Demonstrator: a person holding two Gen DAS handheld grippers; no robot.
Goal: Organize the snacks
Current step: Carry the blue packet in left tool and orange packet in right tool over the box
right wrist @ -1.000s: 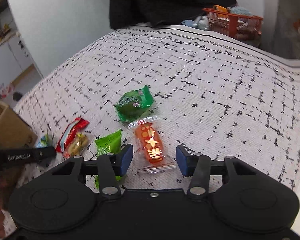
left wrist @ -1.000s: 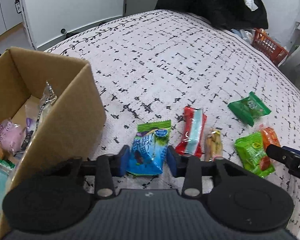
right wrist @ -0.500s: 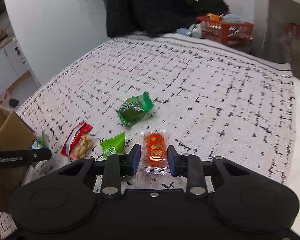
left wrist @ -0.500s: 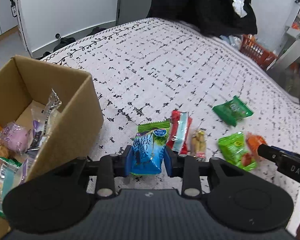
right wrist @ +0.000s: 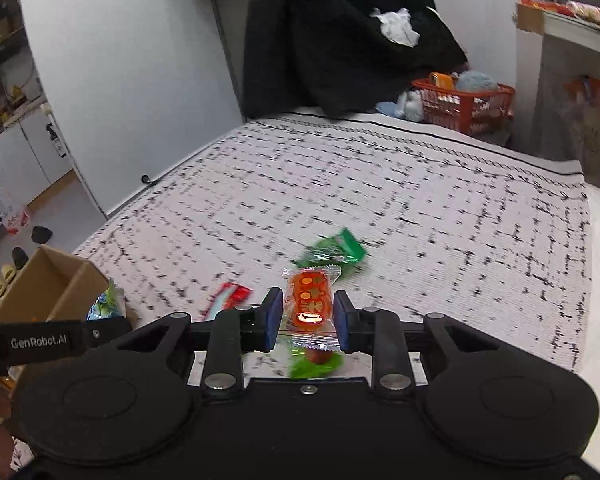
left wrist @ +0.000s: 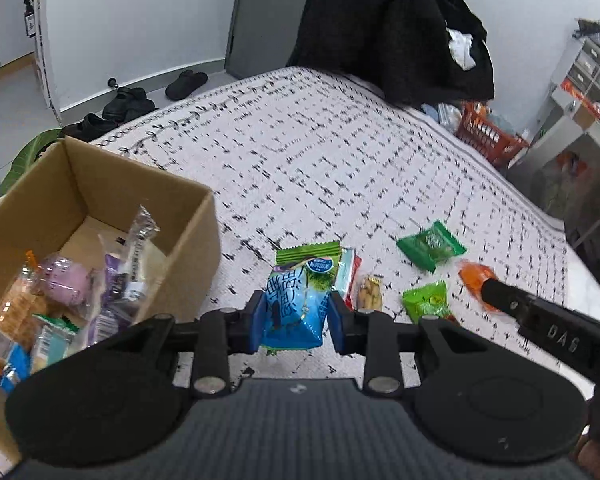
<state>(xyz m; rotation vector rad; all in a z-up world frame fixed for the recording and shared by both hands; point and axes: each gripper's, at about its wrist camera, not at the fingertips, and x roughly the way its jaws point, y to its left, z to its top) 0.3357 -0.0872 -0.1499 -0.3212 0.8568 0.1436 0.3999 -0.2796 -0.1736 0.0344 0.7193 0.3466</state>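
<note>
**Both tongs pinching snack packets above the bed**

Left tongs [left wrist: 295, 322] clamped on a blue-and-green snack packet [left wrist: 298, 304], blue pads pressed against both sides, packet upright and lifted clear of the patterned bedcover [left wrist: 320, 168]. Just to the left, an open cardboard box [left wrist: 100, 196] on the bed, partly filled with wrapped snacks (a pink one, a purple one, a clear wrapper standing tall). Beyond the held packet, a red-and-white packet [left wrist: 350, 276] and a small clear pack of brown sticks [left wrist: 371, 292] lying side by side; farther right, a dark green packet [left wrist: 431, 243] and a light green packet [left wrist: 428, 300] on the cover, apart from each other.

Right tongs [right wrist: 306, 320] closed on an orange snack packet [right wrist: 310, 300], gripped across its width and raised above the bedcover. Below it, a light green packet [right wrist: 316, 366] partly hidden by the tool body. Ahead, the dark green packet [right wrist: 334, 250], blurred. To the left, the red packet [right wrist: 230, 298] and the box corner [right wrist: 56, 284].

Past the bed's far edge, a black garment [right wrist: 340, 48] and an orange basket [right wrist: 464, 104].
</note>
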